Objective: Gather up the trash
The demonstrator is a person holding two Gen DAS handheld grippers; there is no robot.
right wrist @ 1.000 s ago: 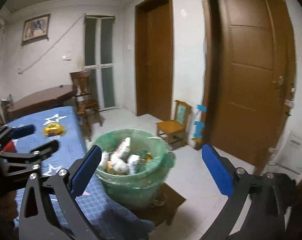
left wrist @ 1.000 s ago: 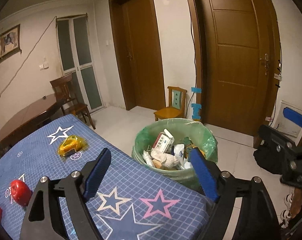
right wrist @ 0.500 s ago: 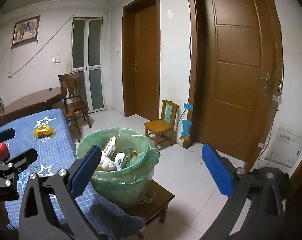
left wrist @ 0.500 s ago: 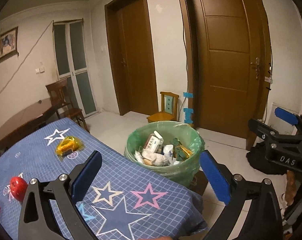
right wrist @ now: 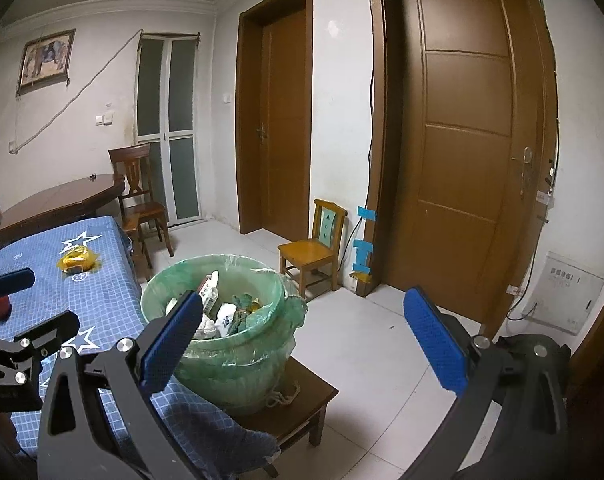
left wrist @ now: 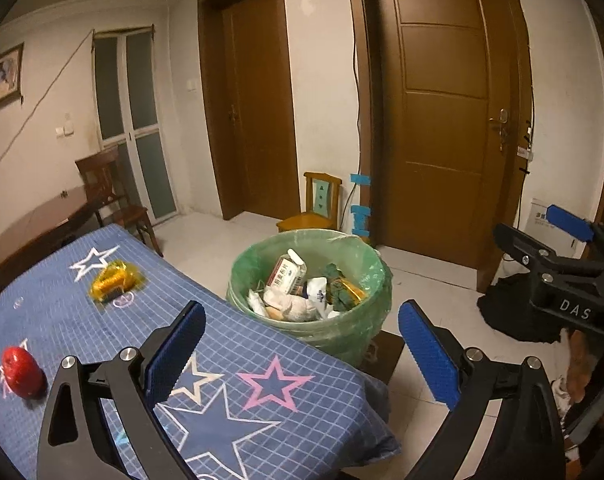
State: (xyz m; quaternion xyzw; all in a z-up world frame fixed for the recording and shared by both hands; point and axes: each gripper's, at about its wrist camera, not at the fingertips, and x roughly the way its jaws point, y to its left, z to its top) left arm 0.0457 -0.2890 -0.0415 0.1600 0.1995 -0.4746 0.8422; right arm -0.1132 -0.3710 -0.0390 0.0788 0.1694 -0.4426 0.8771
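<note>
Both the left gripper (left wrist: 302, 344) and the right gripper (right wrist: 302, 336) are gaping empty; the bin (left wrist: 342, 328) is crowding the desk (left wrist: 262, 360) edge, bare floor (right wrist: 382, 360) beyond.

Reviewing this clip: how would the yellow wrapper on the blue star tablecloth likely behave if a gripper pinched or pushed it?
The yellow wrapper looks like crinkled, glossy film, so it would probably crumple between the pads instead of holding its shape. It seems light for its size; a push would likely slide it across the tablecloth, not tip it. The shiny surface hints that it may slip from a shallow pinch.
</note>
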